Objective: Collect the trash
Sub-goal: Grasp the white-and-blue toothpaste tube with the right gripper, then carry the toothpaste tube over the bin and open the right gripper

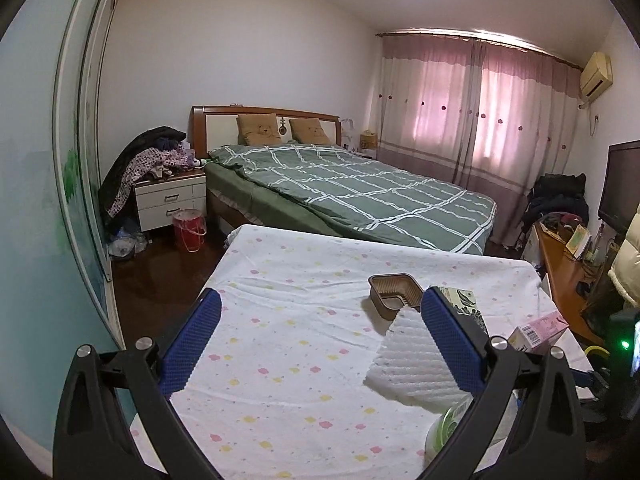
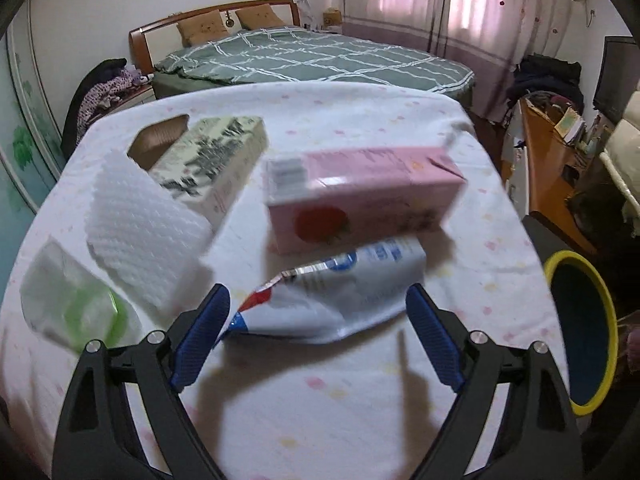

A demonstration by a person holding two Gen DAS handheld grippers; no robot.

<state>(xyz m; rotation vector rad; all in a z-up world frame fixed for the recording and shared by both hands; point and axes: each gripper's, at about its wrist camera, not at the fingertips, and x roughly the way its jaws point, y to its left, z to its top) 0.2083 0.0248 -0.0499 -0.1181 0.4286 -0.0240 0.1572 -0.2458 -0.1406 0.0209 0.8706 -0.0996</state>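
Trash lies on a table with a white flowered cloth (image 2: 320, 408). In the right wrist view a silver-blue foil pouch (image 2: 336, 292) lies just ahead between the fingers of my open right gripper (image 2: 318, 316). Behind it lies a pink carton (image 2: 360, 200), a green-patterned box (image 2: 216, 156), a brown plastic tray (image 2: 160, 136), a white foam sheet (image 2: 144, 232) and a white-green wrapper (image 2: 72, 300). My left gripper (image 1: 320, 316) is open and empty above the cloth; the foam sheet (image 1: 416, 360) and brown tray (image 1: 394, 292) sit by its right finger.
A dark bin with a yellow rim (image 2: 580, 336) stands at the table's right edge. A green bed (image 1: 352, 196), a nightstand (image 1: 170, 200), a red bucket (image 1: 189, 230) and a cluttered wooden desk (image 1: 564, 264) lie beyond.
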